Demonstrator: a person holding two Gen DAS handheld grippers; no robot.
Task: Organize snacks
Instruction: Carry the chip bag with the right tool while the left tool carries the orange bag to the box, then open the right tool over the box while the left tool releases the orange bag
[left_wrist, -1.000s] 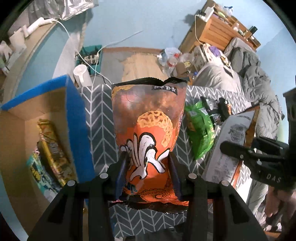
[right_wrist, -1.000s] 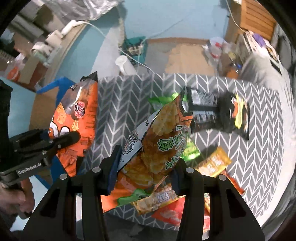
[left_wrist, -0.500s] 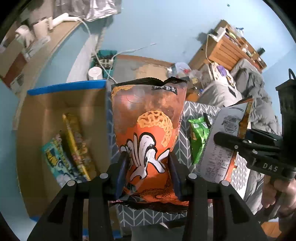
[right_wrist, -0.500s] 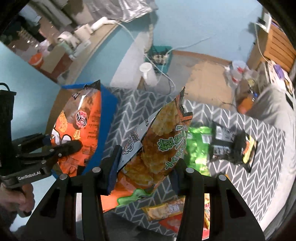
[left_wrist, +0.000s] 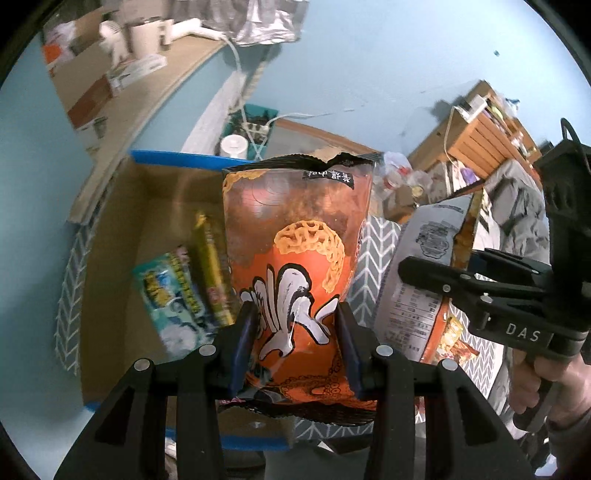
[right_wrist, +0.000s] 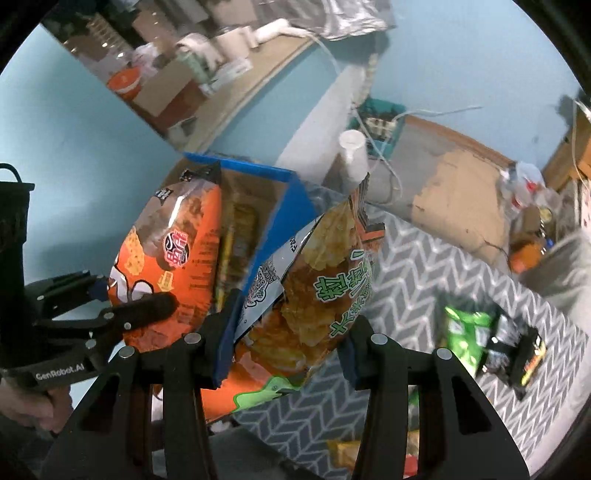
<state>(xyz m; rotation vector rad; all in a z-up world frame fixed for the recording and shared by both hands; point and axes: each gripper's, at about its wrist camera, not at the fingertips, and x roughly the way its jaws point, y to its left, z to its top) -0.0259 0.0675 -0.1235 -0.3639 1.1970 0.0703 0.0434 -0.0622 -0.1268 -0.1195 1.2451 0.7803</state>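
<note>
My left gripper (left_wrist: 295, 343) is shut on an orange octopus-print snack bag (left_wrist: 295, 236), held upright over the open cardboard box with blue edges (left_wrist: 155, 199). The same bag (right_wrist: 173, 251) and left gripper (right_wrist: 122, 306) show in the right wrist view. My right gripper (right_wrist: 291, 332) is shut on an orange and silver chip bag with green lettering (right_wrist: 317, 280), held above the box's right wall (right_wrist: 280, 210); it appears in the left wrist view (left_wrist: 424, 273). A teal packet (left_wrist: 170, 291) and a yellow packet (left_wrist: 210, 266) lie in the box.
A grey chevron cloth (right_wrist: 443, 280) covers the table. A green packet (right_wrist: 465, 332) and a black packet (right_wrist: 517, 350) lie on it at right, with more packets at the near edge (right_wrist: 347, 450). A white cup (right_wrist: 352, 155) and cables sit behind the box.
Both grippers have moved left with their bags. The left bag now hangs over the box interior; the right bag has come up to the box's right wall.
</note>
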